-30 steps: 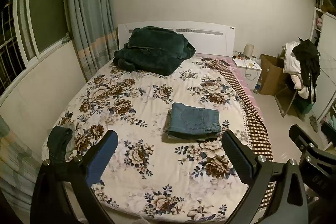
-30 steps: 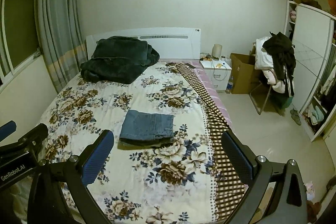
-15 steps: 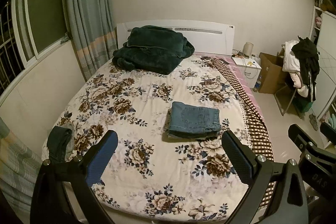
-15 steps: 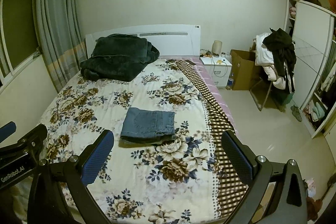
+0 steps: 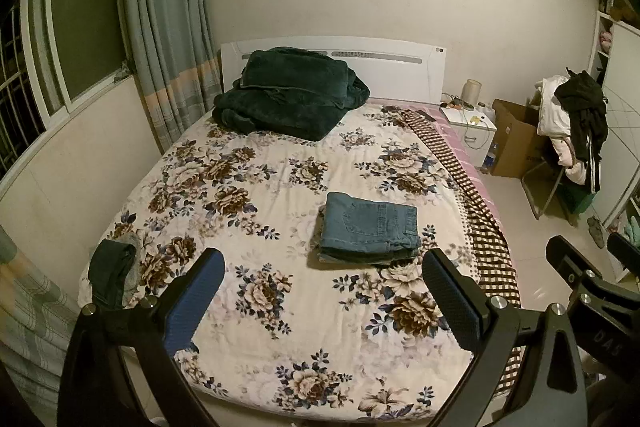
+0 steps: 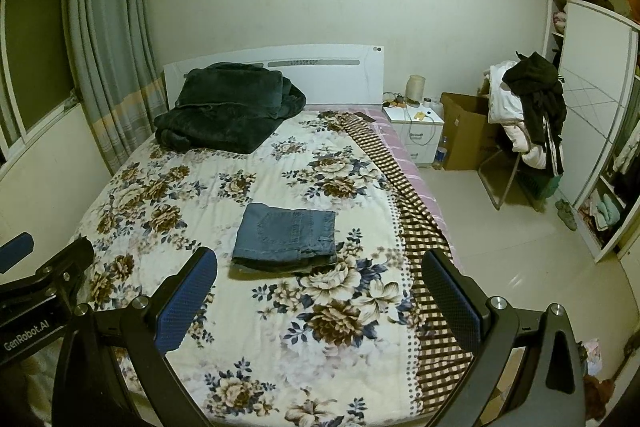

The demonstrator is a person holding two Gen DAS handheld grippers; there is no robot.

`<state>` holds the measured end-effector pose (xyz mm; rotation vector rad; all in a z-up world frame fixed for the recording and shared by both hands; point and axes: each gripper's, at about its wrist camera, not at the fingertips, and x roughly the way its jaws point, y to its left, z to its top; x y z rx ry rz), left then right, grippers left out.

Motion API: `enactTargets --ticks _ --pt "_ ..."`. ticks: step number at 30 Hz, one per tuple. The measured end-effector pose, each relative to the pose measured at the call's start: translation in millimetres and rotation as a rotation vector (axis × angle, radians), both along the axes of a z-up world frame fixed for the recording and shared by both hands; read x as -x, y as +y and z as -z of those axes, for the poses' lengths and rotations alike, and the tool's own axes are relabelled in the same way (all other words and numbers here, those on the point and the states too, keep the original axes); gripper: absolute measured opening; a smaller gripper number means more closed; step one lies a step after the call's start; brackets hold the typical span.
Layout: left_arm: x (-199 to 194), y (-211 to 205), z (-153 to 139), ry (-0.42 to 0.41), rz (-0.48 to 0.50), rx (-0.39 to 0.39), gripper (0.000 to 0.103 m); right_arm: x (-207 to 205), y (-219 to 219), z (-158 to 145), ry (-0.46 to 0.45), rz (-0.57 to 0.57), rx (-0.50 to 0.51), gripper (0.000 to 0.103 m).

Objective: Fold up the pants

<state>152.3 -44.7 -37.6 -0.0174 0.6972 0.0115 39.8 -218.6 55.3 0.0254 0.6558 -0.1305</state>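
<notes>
Both tools hang above the foot of a floral-covered bed (image 5: 280, 187), each with its two blue-padded fingers spread wide apart and gripping nothing: the left tool (image 5: 322, 291) frames the scene in its own wrist view, while the right tool (image 6: 320, 287) does the same in its view. A pair of blue jeans (image 5: 370, 227), folded into a neat rectangular stack, lies flat on the bedspread at about 12 o'clock from the left tool and near 11 o'clock from the right tool, well apart from both. At the head of the bed, a dark green blanket (image 5: 288, 91) is heaped against the white headboard (image 5: 392, 67), toward 11 o'clock. A small dark garment (image 5: 112, 275) sits at the bed's lower left corner, around 9 o'clock in the left wrist view. Checked brown fabric (image 6: 412, 211) runs along the bed's right edge. Beyond it, toward 2 o'clock, stand a white nightstand (image 6: 416, 131), a cardboard box (image 6: 464, 135) and a chair piled with clothes (image 6: 528, 99). Grey-blue curtains (image 5: 160, 27) hang at 10 o'clock beside the window.
</notes>
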Motion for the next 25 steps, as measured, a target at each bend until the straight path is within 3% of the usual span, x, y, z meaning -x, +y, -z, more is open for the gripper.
enactTargets --ticks 25 --pt "0.1 8.7 11.1 0.007 0.005 0.000 0.101 -5.7 1.2 6.4 0.011 -0.005 -0.013 0.103"
